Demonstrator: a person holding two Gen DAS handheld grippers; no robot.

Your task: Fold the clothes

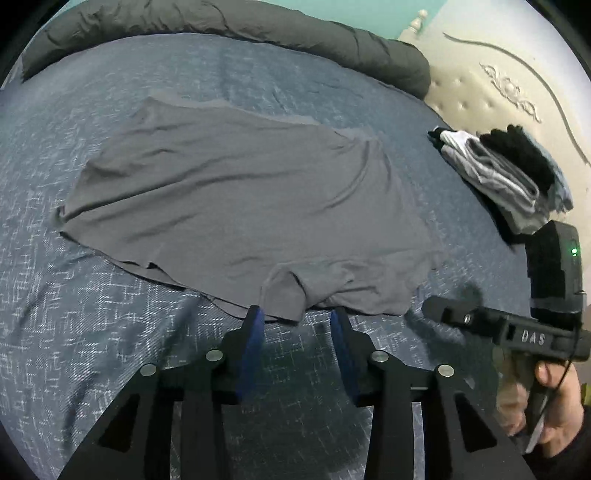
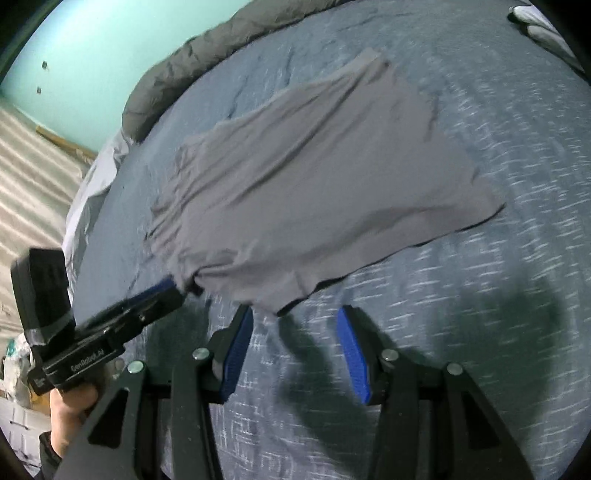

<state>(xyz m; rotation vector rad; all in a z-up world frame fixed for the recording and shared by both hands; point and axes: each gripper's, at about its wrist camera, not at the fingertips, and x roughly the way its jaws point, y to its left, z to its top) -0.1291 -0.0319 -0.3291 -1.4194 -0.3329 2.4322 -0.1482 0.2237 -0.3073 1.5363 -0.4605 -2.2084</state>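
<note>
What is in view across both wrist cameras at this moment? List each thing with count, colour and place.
grey shirt: one, grey, spread flat mid-bed, a sleeve folded in at its near edge
bedspread: one, blue with white flecks, covering the bed
rolled duvet: one, dark grey, along the far edge of the bed
stack of folded clothes: one pile, white, grey and black, on the bed near the headboard
headboard: one, cream, tufted with carved trim, behind the pile
wall: teal, beyond the bed
left claw: one, black with blue pads, open, nothing between them, just short of the shirt's near edge
right claw: one, black with blue pads, open, empty, near the folded sleeve
hands: two, each gripping a claw handle
</note>
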